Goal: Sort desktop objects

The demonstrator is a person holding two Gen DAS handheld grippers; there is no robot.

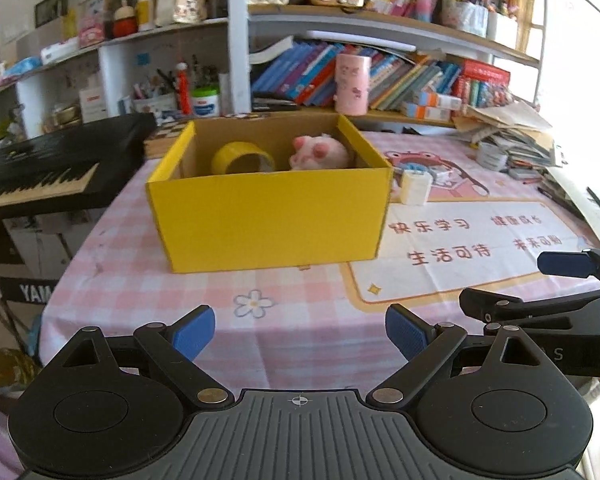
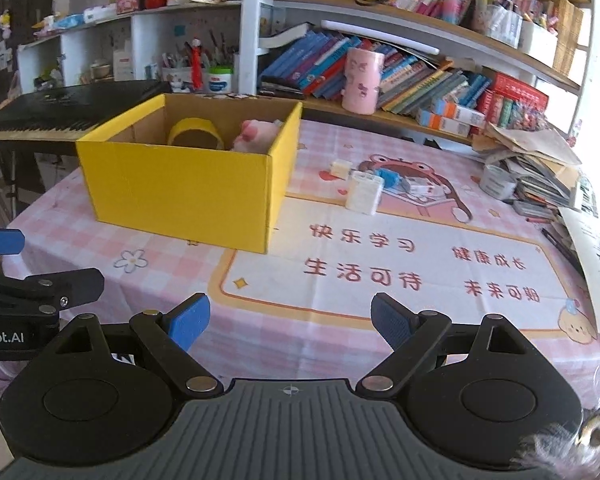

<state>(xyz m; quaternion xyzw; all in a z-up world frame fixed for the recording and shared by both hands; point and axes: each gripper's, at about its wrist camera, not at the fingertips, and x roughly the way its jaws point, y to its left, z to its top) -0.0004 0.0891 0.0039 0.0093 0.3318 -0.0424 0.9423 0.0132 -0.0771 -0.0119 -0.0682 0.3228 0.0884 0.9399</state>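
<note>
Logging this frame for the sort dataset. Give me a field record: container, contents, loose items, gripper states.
container: yellow cardboard box, open top, on the pink checked tablecloth
in box: yellow tape roll, pink plush toy
loose, right of box: white ribbed block, small cream block, blue item
left gripper: open, holding nothing
right gripper: open, holding nothing

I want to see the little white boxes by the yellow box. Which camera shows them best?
The right wrist view. There the bigger white box stands fully visible beside the yellow box, with a smaller white box behind it. The left wrist view shows only one white box, partly hidden by the yellow box's corner.
</note>
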